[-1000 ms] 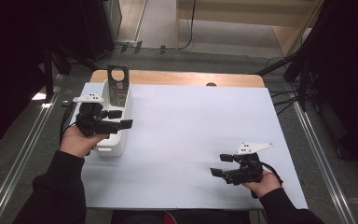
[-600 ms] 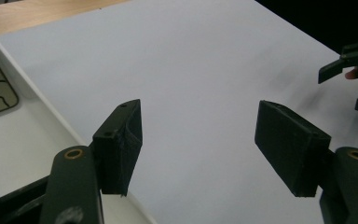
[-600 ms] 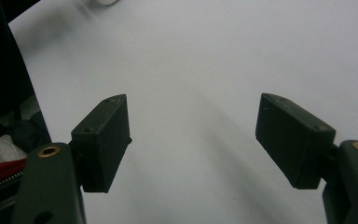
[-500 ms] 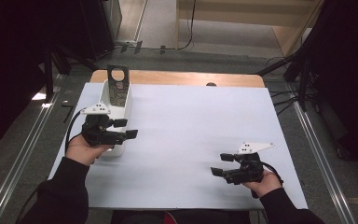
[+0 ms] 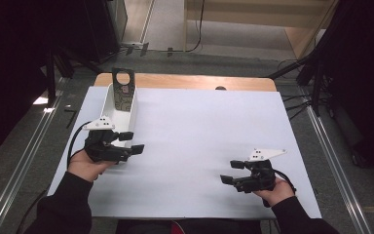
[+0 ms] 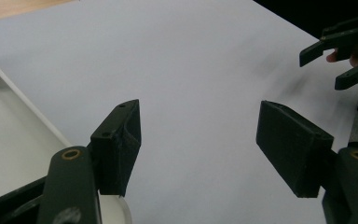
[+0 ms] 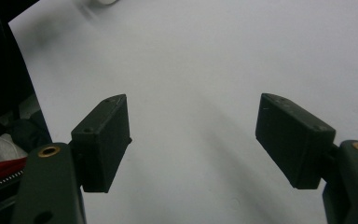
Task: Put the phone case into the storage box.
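The white tray (image 5: 126,109) lies along the left edge of the white sheet (image 5: 199,136), its far end near the sheet's far left corner. The left gripper (image 5: 131,142) hovers at the tray's near end with its jaws spread wide and nothing between them; in the left gripper view the tray's rim (image 6: 23,116) runs just beside one jaw. The right gripper (image 5: 231,171), equally spread and empty, sits near the sheet's near right corner, well apart from the tray. What the dark upright card (image 5: 123,78) at the tray's far end is cannot be made out.
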`<state>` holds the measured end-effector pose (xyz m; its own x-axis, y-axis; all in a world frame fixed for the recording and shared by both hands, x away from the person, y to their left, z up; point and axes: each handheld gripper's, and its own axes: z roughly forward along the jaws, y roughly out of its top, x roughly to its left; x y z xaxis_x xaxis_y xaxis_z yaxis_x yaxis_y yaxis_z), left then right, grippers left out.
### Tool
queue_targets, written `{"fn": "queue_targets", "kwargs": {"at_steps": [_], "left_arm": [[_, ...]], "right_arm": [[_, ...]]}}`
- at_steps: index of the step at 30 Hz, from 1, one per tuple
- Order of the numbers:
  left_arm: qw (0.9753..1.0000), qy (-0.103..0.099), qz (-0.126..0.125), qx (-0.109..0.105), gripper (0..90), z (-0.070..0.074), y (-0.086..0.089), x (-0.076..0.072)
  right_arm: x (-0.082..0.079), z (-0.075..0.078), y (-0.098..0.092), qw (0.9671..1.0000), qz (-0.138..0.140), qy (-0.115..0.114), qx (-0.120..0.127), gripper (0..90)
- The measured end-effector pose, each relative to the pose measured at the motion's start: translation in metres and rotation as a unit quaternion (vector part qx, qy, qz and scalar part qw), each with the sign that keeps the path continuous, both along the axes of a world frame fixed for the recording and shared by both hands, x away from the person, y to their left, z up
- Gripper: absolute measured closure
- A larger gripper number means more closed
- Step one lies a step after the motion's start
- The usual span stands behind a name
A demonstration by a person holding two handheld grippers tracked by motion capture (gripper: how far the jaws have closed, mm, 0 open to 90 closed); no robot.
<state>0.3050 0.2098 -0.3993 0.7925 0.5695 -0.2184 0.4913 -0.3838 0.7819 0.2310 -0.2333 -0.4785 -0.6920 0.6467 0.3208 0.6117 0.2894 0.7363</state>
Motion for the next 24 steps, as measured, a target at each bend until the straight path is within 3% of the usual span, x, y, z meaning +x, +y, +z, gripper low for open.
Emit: {"fn": "queue_targets", "kwargs": {"at_steps": [4,24], "left_arm": [[1.0,-0.006,-0.005,0.004,25.7,-0.003,-0.002,-0.005],[0.9994,-0.012,-0.017,0.026,25.7,-0.02,-0.005,-0.021]], "right_arm": [[0.0,0.0,0.0,1.0,0.0,0.0,-0.001,25.3],[-0.001,0.0,-0.001,1.0,-0.004,0.001,-0.001,25.3]]}}
